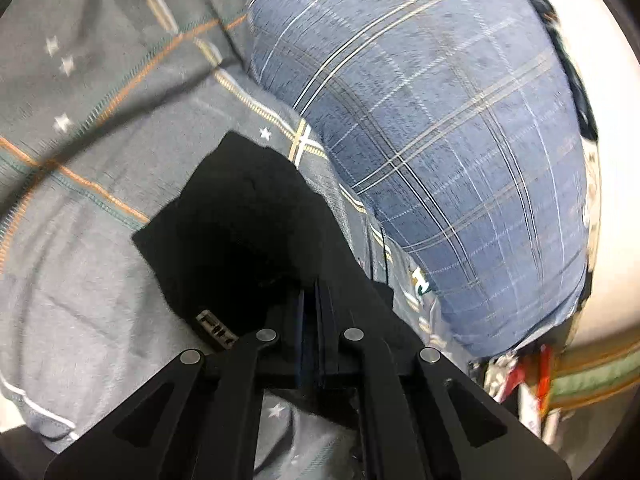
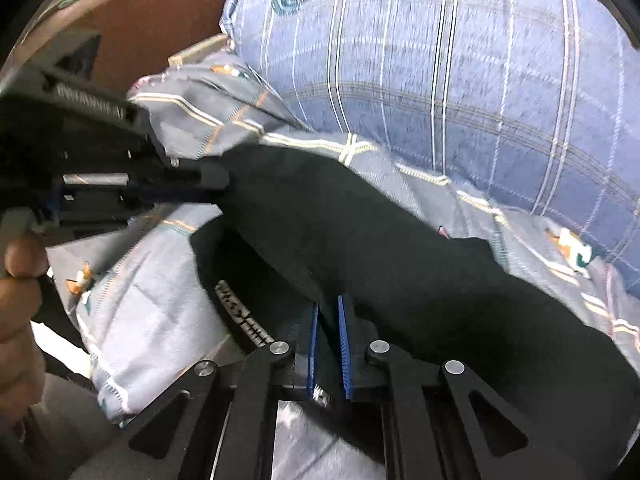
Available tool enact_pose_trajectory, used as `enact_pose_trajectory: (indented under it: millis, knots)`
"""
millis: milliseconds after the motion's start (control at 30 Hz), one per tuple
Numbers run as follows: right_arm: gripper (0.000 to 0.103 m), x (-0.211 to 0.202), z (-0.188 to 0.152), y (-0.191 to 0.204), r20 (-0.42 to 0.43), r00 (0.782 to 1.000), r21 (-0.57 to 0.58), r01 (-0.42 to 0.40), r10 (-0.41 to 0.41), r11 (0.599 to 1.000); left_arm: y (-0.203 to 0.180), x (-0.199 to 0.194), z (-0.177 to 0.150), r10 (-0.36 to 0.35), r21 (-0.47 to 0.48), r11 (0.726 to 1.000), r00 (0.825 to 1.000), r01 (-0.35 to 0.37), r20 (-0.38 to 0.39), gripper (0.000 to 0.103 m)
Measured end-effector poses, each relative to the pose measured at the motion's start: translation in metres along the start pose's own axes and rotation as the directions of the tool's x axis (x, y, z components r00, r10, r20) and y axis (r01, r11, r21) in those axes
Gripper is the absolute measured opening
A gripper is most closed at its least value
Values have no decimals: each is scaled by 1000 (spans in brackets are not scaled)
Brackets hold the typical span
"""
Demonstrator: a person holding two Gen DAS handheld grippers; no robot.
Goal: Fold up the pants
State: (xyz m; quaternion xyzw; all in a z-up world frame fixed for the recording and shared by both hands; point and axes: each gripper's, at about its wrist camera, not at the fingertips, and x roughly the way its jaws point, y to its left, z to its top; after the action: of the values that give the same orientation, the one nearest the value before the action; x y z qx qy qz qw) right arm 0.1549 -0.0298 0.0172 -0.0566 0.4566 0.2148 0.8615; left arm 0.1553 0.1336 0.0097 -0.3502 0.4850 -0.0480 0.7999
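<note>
The black pants [image 1: 240, 220] lie bunched on a grey patterned bedcover [image 1: 80, 300]. In the left wrist view my left gripper [image 1: 310, 292] is shut on a fold of the black cloth, which hangs lifted in front of its fingers. A white-lettered waistband label [image 1: 212, 326] shows beside the left finger. In the right wrist view the pants [image 2: 360, 240] stretch as a long dark band from my left gripper [image 2: 216, 178] at the left down to my right gripper [image 2: 328, 312]. The right gripper's blue pads stand close together with black cloth pinched between them.
A large blue plaid pillow [image 1: 440, 120] rests against the bedcover just beyond the pants, also the pillow [image 2: 480, 80] at the upper right. A person's hand [image 2: 16, 280] holds the left gripper at the left edge. A brown wall [image 2: 160, 20] is behind.
</note>
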Motion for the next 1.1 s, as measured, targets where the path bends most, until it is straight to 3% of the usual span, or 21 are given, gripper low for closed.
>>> enact_pose_trajectory:
  millis: [100, 233, 367, 433, 500, 533, 600, 633, 700, 800, 933, 1000, 1100]
  knots:
    - [8, 2, -10, 12, -43, 999, -28, -6, 5, 1000, 10, -4, -17, 49, 32, 998, 999, -49, 2, 3]
    - [9, 26, -27, 26, -106, 994, -50, -1, -4, 999, 42, 18, -20, 110, -22, 994, 992, -111, -69, 3]
    - [18, 42, -31, 25, -121, 992, -21, -18, 15, 1000, 65, 41, -14, 132, -79, 987, 984, -141, -119, 6]
    - [22, 36, -30, 25, -114, 993, -8, -28, 26, 1000, 65, 35, -13, 150, -76, 985, 984, -157, -92, 20]
    - [44, 25, -31, 17, -117, 990, 41, -70, 75, 997, 61, 19, -11, 196, -59, 979, 981, -196, -18, 37]
    - [46, 14, -32, 9, -112, 989, 68, -93, 100, 993, 61, 14, -10, 209, -56, 976, 978, -208, 15, 46]
    - [51, -13, -36, -10, -92, 988, 128, -109, 121, 986, 56, 1, -9, 276, -48, 961, 957, -273, 93, 49]
    - [53, -27, -38, -24, -77, 989, 162, -114, 127, 980, 54, -1, -9, 281, -37, 960, 954, -278, 105, 49]
    - [60, -53, -46, -54, -21, 992, 215, -121, 128, 969, 42, -7, -14, 255, -18, 967, 958, -255, 134, 49]
    - [60, -79, -69, -107, 38, 995, 302, -100, 93, 948, 18, -9, -26, 219, 53, 972, 961, -231, 171, 55]
    - [60, -94, -93, -179, 42, 998, 460, -62, 48, 886, -15, 15, -45, 147, 144, 977, 984, -160, 96, 59]
    - [60, -113, -105, -216, 53, 999, 530, -20, -10, 848, -34, 29, -59, 133, 178, 974, 990, -140, 49, 59]
    - [60, -135, -123, -254, 66, 997, 592, -12, -33, 806, -72, 48, -85, 124, 260, 958, 992, -125, 17, 59]
